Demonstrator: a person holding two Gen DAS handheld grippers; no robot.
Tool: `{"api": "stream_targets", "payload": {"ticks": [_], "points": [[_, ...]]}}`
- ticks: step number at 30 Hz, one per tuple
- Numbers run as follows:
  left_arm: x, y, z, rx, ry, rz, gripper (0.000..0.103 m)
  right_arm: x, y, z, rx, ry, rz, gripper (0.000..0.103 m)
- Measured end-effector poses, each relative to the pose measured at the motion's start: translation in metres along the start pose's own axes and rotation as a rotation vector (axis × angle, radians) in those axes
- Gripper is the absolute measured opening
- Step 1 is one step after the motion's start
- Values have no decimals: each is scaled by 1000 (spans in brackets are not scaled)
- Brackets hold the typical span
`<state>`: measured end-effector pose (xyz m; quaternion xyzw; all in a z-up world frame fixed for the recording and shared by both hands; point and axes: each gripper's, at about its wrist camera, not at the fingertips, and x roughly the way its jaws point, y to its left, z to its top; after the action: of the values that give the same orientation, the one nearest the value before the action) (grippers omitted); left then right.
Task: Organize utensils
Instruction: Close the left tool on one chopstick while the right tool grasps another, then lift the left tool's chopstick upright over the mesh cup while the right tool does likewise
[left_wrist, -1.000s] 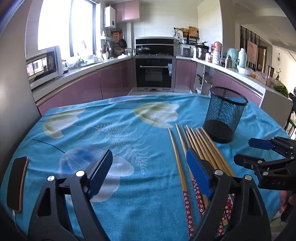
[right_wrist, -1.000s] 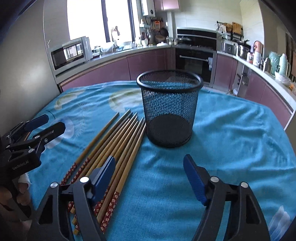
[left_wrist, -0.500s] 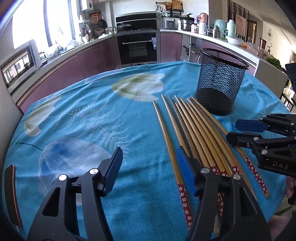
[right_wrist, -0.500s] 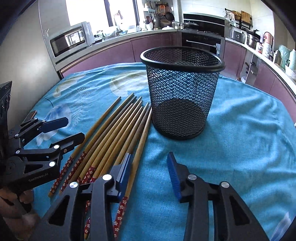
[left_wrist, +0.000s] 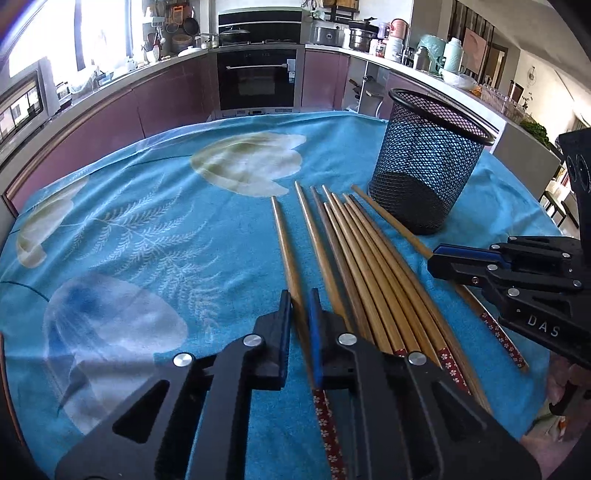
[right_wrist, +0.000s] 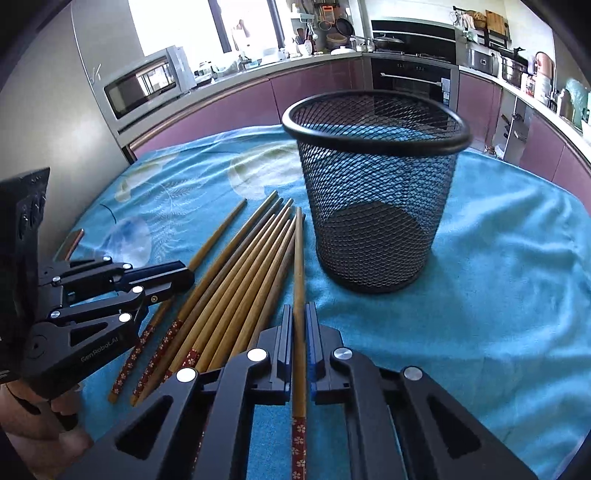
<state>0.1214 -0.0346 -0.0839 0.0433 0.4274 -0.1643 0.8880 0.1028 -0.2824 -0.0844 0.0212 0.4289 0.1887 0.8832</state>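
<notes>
While both pairs of fingers have just been closing, each now pinches one chopstick on the blue-clothed counter (left_wrist: 155, 221). From the left wrist, the left gripper (left_wrist: 298, 310) clamps the leftmost chopstick (left_wrist: 286, 243), set a little apart from the bundle (left_wrist: 369, 266); this view alone shows the right gripper (left_wrist: 443, 258) side-on. From the right wrist, the right gripper (right_wrist: 299, 321) clamps the rightmost chopstick (right_wrist: 298, 258), just beside the mesh cup (right_wrist: 376, 206); only here are the left gripper (right_wrist: 181, 275) and the person's hand (right_wrist: 40, 428) seen. Each chopstick is brown wood, tapered, with a red flowered band at the thick end. All lie side by side left of the upright cup.
</notes>
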Motion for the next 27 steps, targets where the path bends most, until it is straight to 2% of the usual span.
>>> {"api": "stream_targets", "payload": {"ticks": [5, 14, 20, 27], "points": [[-17, 4, -2, -47, -22, -57, 8, -21, -2, 3, -3, -55, 57, 6], [-79, 5, 24, -40, -149, -155, 8, -78, -7, 24, -16, -224, 150, 6], [-127, -5, 51, -22, -267, -225, 8, -104, -14, 44, -8, -325, 163, 6], [-155, -20, 90, -15, -367, -266, 8, -133, -26, 71, -15, -422, 163, 6]]}}
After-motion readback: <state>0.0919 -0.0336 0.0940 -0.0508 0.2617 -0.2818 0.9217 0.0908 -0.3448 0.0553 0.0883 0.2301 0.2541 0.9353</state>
